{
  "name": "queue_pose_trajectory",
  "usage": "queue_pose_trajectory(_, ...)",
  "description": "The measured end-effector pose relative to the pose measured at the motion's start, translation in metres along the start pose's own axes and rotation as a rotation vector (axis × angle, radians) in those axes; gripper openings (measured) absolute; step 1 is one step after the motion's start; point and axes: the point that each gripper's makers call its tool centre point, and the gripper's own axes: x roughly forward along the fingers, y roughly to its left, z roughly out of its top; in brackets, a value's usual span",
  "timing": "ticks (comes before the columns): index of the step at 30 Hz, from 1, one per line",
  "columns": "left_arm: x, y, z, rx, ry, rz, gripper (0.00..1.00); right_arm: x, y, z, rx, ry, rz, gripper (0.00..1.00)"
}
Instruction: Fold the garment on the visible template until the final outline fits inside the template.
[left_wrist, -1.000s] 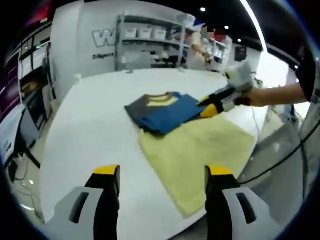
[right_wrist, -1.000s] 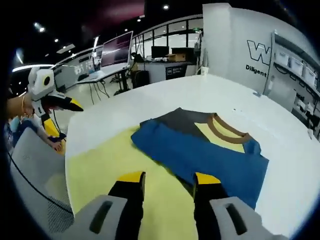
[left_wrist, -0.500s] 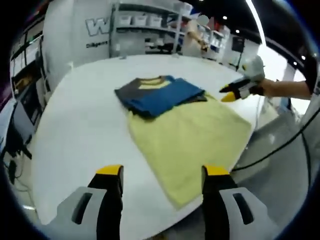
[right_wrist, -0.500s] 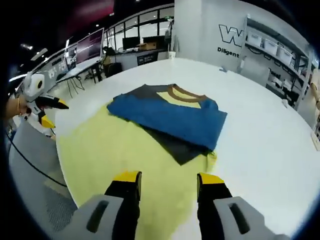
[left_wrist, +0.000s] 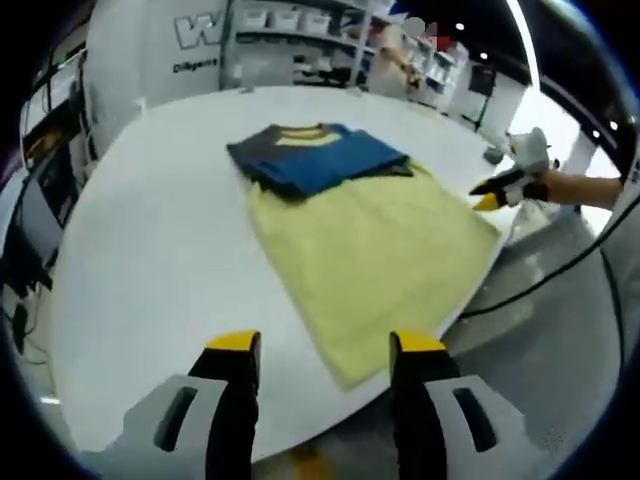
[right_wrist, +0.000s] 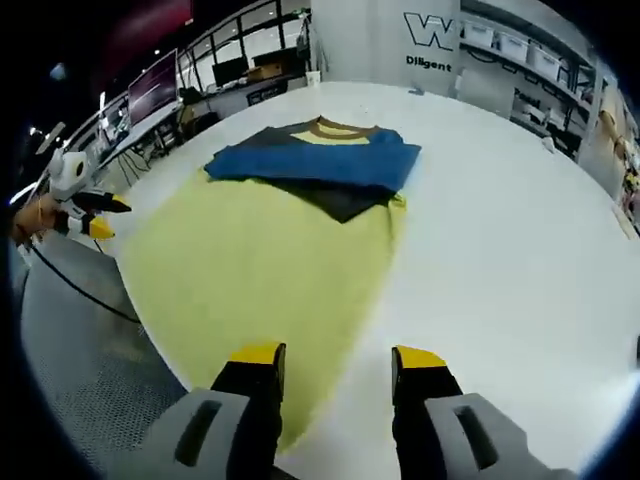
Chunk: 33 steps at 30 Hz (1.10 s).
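Both grippers, left (left_wrist: 318, 352) and right (right_wrist: 327, 362), have withdrawn, jaws wide and empty. Folded shirt (right_wrist: 315, 162) lies at the template's (right_wrist: 260, 270) 12 o'clock edge, overhanging; fold looks complete, fit doubtful.

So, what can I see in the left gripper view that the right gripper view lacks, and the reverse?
The left gripper view alone: the right gripper held in a hand past the table's far edge, and a person by the shelves. The right gripper view alone: the left gripper off the table's near-left edge, with desks and monitors behind. Both share the folded garment lying partly on the yellow template, and the W wall sign.
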Motion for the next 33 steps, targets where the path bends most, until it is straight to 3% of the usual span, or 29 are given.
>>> queue_pose_trajectory(3,0.001,-0.001,-0.004,-0.021,0.012,-0.009,0.33,-0.005,0.004,-0.006,0.007,0.009,0.01,0.37)
queue_pose_trajectory(10,0.006,-0.01,-0.016,-0.008,0.058,-0.037,0.3,-0.019,0.011,-0.032,0.072,0.052,0.049,0.32)
queue_pose_trajectory(17,0.009,-0.011,-0.021,-0.026,0.075,-0.037,0.27,-0.019,0.015,-0.04,0.069,0.066,0.059,0.27)
queue_pose_trajectory(24,0.01,-0.006,-0.027,-0.079,0.092,0.016,0.23,-0.018,0.02,-0.045,0.091,0.068,0.077,0.16)
queue_pose_trajectory(26,0.01,-0.005,-0.028,-0.076,0.101,0.027,0.23,-0.021,0.025,-0.051,0.057,0.089,0.09,0.1)
queue_pose_trajectory(27,0.008,-0.001,-0.036,-0.031,0.153,0.066,0.23,-0.022,0.026,-0.052,0.051,0.091,0.093,0.08)
queue_pose_trajectory(28,0.007,0.002,-0.036,-0.027,0.152,0.097,0.24,-0.022,0.024,-0.052,0.056,0.093,0.093,0.08)
queue_pose_trajectory(33,0.013,-0.005,-0.039,-0.069,0.143,0.064,0.19,-0.019,0.026,-0.049,0.073,0.079,0.098,0.06)
